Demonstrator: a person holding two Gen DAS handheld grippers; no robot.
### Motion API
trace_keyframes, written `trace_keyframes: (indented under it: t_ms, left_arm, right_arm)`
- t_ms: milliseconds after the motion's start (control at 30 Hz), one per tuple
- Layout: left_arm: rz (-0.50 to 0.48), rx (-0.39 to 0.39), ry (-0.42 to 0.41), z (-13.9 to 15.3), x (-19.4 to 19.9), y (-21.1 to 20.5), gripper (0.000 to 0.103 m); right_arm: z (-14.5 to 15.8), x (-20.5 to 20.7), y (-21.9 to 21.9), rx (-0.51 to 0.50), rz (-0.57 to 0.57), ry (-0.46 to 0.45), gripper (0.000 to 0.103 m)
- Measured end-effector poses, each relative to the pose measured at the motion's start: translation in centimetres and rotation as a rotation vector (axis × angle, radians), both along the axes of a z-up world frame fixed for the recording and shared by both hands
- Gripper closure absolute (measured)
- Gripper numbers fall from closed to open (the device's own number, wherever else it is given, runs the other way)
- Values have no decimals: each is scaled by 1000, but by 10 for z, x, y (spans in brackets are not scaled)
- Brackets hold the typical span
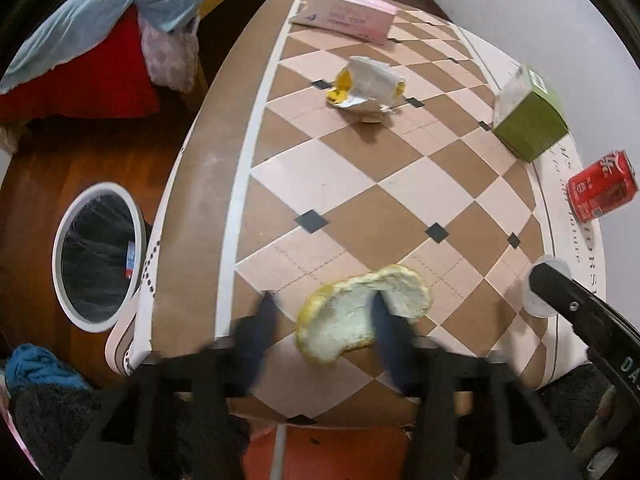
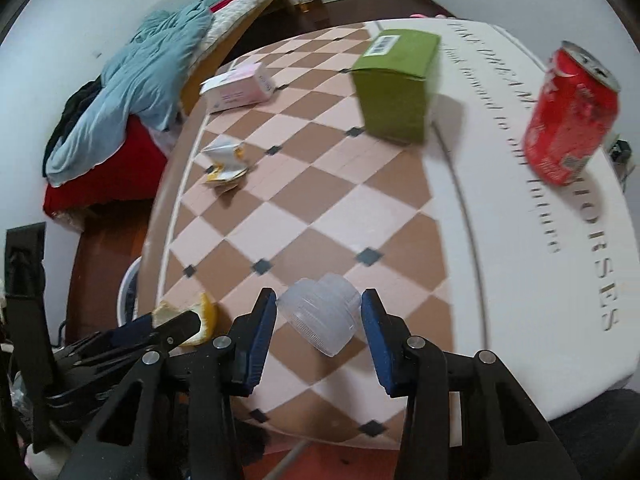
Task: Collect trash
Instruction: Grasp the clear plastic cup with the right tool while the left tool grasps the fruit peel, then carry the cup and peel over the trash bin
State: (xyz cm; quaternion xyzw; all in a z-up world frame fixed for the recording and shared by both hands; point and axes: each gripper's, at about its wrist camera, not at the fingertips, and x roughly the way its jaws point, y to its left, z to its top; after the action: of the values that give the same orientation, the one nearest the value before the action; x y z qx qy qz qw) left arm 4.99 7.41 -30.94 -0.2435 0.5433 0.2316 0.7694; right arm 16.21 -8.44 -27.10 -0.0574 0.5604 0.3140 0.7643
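Observation:
A large piece of yellow citrus peel (image 1: 362, 312) lies white side up at the near end of the checkered table (image 1: 360, 184). My left gripper (image 1: 324, 312) is open, and the peel lies between its fingers, over the right one. My right gripper (image 2: 319, 312) is open around a small clear plastic cup (image 2: 320, 314) lying on its side. The peel also shows in the right wrist view (image 2: 202, 320). A crumpled white and yellow wrapper (image 1: 368, 84) lies mid-table. A red cola can (image 2: 572, 114) stands at the right. A white bin with a black liner (image 1: 98, 256) stands on the floor at the left.
A green box (image 1: 528, 116) and a pink box (image 1: 352, 16) sit on the far half of the table. A bed with blue and red bedding (image 1: 100, 20) is beyond the left edge. Dark clothes (image 1: 40, 380) lie on the floor at the near left.

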Motion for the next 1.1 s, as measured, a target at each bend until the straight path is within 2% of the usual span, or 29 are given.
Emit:
trace_keyframes:
  t_ms: [67, 100, 200, 267, 500, 767, 933, 1100]
  left_arm:
    - [1, 17, -1, 1, 1, -2, 77]
    - [1, 45, 2, 2, 1, -4, 85]
    - [-3, 69, -9, 7, 0, -3, 94]
    - [-7, 89, -16, 11, -1, -3, 96]
    - [9, 162, -87, 49, -12, 9, 96]
    - [82, 248, -191, 119, -45, 52, 96]
    - [156, 314, -214, 155, -83, 94, 96]
    - [244, 370, -189, 168, -126, 143, 96]
  right_arm:
    - [-4, 4, -4, -12, -16, 6, 57]
    - [-6, 5, -7, -16, -20, 10, 57]
    - [-11, 4, -10, -26, -24, 14, 57]
    - [-14, 3, -10, -31, -23, 14, 57]
    - [0, 0, -6, -20, -13, -13, 57]
    - [45, -11, 16, 53, 26, -57, 57]
    - [75, -28, 59, 115, 108, -74, 57]
    - [88, -55, 123, 151, 214, -75, 57]
